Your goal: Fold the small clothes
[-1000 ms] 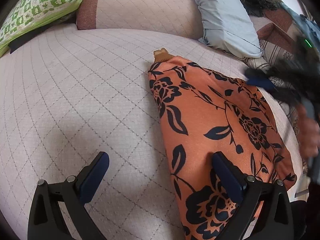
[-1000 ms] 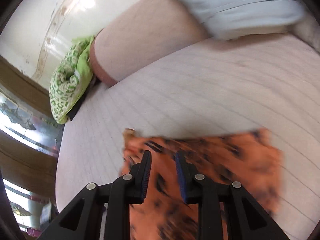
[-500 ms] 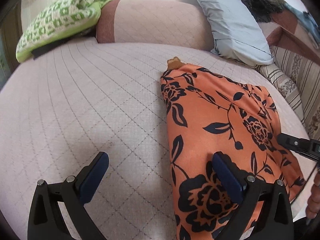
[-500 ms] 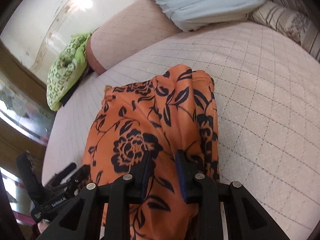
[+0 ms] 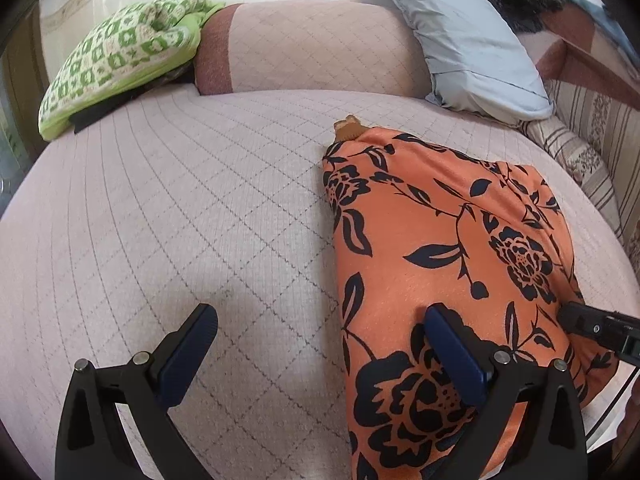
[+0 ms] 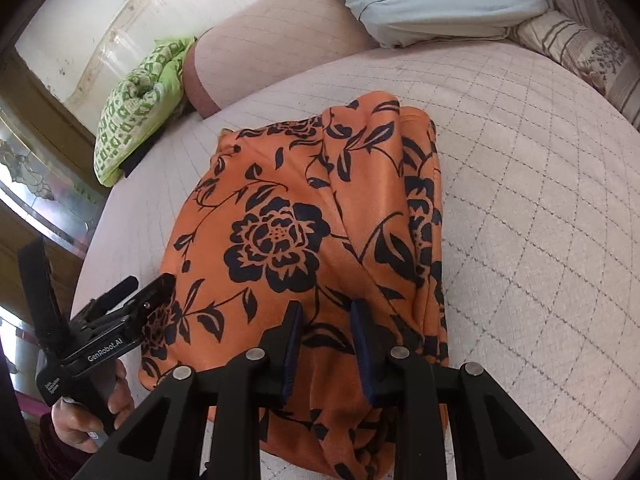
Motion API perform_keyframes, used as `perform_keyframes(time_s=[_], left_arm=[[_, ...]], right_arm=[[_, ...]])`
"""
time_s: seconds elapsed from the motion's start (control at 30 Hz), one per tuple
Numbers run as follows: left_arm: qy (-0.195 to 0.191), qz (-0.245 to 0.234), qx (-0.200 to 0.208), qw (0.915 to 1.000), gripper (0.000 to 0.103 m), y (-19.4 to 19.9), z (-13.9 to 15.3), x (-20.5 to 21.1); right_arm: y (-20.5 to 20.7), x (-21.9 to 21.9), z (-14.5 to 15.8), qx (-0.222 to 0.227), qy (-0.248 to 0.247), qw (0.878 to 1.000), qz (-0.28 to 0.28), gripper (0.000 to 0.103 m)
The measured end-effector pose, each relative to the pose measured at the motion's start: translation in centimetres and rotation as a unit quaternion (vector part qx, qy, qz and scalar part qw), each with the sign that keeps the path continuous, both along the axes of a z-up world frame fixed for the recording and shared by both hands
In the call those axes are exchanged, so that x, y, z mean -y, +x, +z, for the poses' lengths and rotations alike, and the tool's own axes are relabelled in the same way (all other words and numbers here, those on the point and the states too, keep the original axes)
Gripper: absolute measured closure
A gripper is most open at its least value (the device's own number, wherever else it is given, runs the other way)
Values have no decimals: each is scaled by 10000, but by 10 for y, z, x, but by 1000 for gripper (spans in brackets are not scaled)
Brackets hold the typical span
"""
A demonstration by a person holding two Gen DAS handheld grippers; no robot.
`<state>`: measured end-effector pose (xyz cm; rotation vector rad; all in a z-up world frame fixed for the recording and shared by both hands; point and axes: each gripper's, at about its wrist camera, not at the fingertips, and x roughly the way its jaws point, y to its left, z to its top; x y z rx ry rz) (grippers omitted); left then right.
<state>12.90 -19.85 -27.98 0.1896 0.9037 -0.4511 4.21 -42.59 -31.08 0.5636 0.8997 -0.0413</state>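
Right gripper [image 6: 326,312]: jaws narrow, a gap between the pads, poised over the near end of the orange floral garment [image 6: 304,240]. Whether a pinch of cloth is caught between the pads cannot be told from either view. Left gripper [image 5: 320,356]: jaws spread wide, holding nothing; its right finger [image 5: 454,354] sits over the garment's near left part, its left finger over bare bedspread.

Garment: orange with black flower print, lying on the quilted pink bedspread [image 5: 160,220], toward the near right part of the bed. Already doubled into a rough oblong, with stacked layers showing along its right edge in the right wrist view. A small brown tab [image 5: 349,130] sticks out at the far left corner.

Handling, judged: thin, soft, light cloth, likely a little slick; no stiffness, so any lifted part will droop and the layers may slide apart. Best hold would be at the corners of the near edge, pinching all layers together, one gripper to each corner, then carrying them toward the far edge.

Outward: pink bolster [image 5: 312,48] along the far edge, a green-and-white checked cushion [image 5: 120,60] at the far left corner, a pale blue pillow [image 5: 464,44] at the far right. A person's hand [image 6: 98,412] grips the left tool's handle.
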Motion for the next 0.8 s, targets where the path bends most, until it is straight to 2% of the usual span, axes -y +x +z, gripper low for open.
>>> perform_keyframes(time_s=[0.4, 0.53, 0.67, 0.73, 0.8], left_arm=[[161, -159, 29, 9997, 0, 6, 5, 7], [174, -131, -172, 9996, 0, 9, 7, 9], [-103, -224, -351, 9991, 0, 6, 11, 7], [11, -329, -469, 9984, 0, 5, 13, 12], [59, -519, -233, 9984, 0, 1, 23, 14]], right_arm=[[13, 4, 3, -23, 187, 9996, 197, 75], [17, 3, 4, -64, 153, 9995, 262, 75], [21, 2, 1, -169, 148, 9993, 290, 74], [23, 3, -1, -196, 207, 9992, 269, 74], [24, 4, -1, -206, 230, 9991, 276, 74]])
